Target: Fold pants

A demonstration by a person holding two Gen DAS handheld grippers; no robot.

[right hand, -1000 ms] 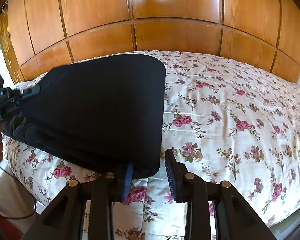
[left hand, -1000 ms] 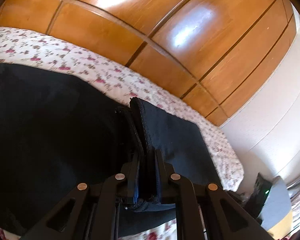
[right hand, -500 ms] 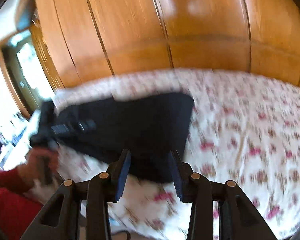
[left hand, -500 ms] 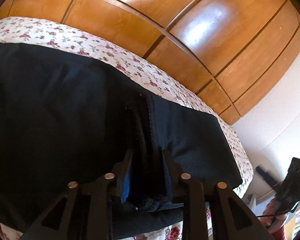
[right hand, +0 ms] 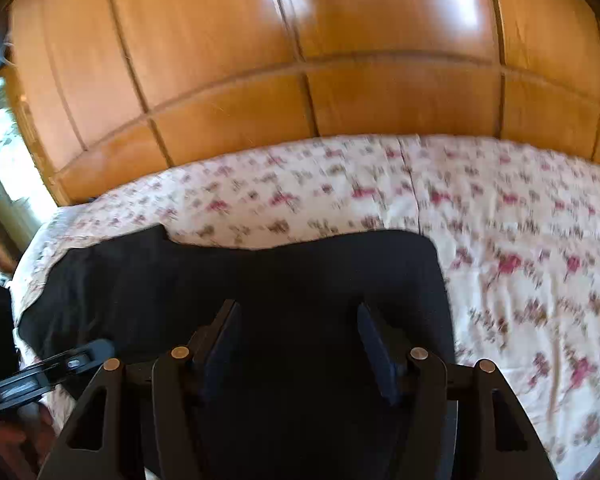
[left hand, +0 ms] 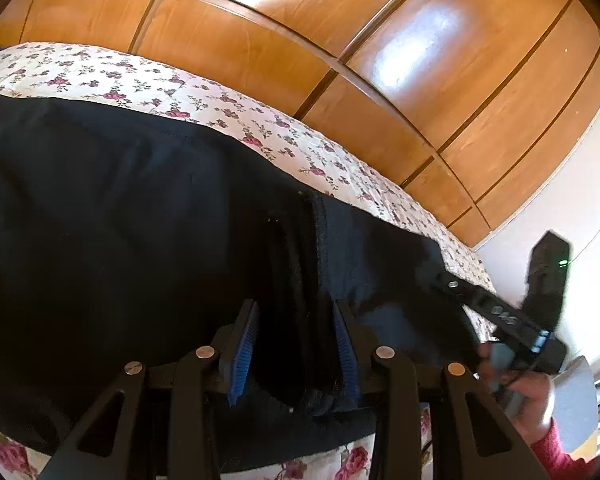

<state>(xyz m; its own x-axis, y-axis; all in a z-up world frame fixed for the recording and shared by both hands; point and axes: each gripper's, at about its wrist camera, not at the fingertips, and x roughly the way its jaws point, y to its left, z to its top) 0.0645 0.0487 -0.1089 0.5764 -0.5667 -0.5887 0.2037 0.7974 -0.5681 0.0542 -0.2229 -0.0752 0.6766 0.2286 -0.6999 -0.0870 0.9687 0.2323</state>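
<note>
The pants (left hand: 120,220) are plain black across the lower frame, lying on a white bedspread (left hand: 148,88) patterned with small pink-and-purple roses, under glossy orange-brown wooden panels (right hand: 340,40) filling the top, with a red sleeve (left hand: 556,456) at lower right.

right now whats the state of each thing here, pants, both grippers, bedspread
pants: folded, lying flat on the bed, released
left gripper: jaws just opened, a thick fold of fabric between them, pads clear of it
right gripper: jaws just opened, above the pants, holding nothing
bedspread: floral, spread flat under the pants
</note>
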